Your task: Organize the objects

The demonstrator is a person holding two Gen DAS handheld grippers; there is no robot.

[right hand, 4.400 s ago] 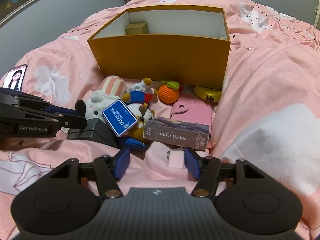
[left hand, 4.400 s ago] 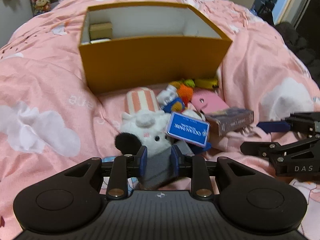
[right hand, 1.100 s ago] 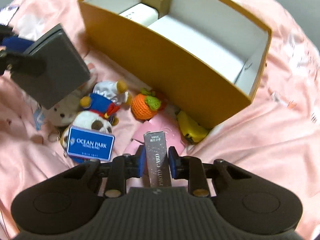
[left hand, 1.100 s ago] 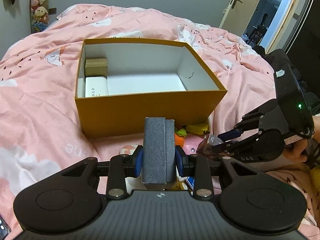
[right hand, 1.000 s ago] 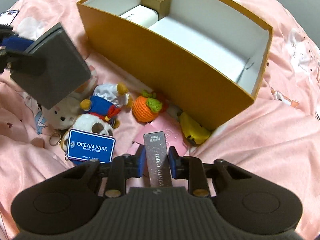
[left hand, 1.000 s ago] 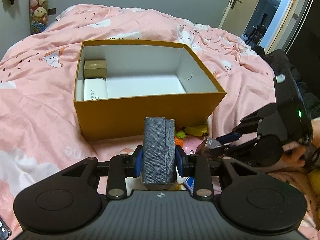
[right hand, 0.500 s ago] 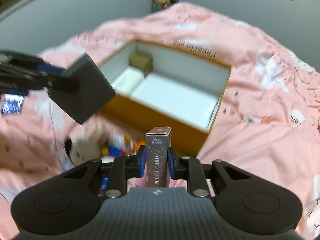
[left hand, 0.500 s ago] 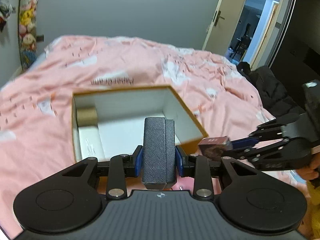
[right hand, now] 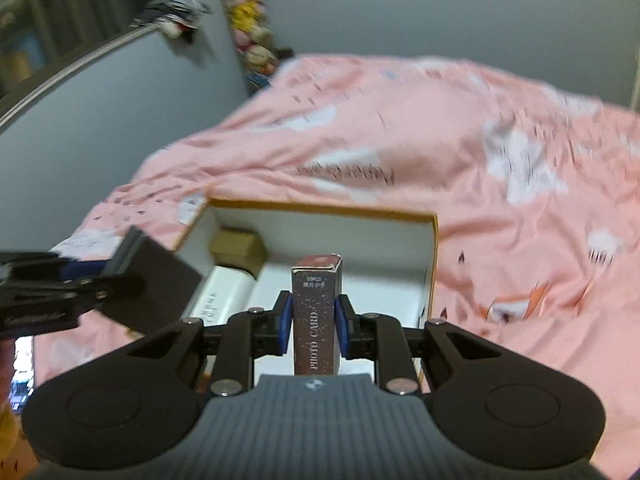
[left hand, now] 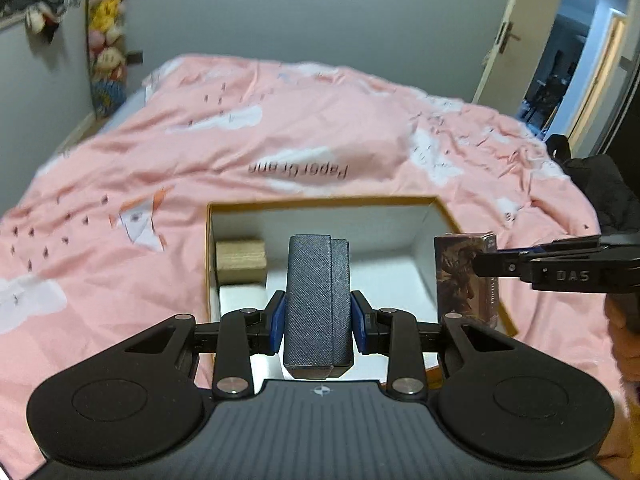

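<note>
textured grey case (left hand: pixel 318 304), speckled card box (right hand: pixel 316 320), both gripper-clamped

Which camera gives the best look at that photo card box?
The right wrist view: the photo card box sits centred between the fingers, its lettering readable. The left wrist view shows only its patterned side at the right, partly hidden.

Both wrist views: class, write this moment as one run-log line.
left gripper: shut on grey case | right gripper: shut on photo card box | both above orange box | orange box: holds brown carton, white box
</note>
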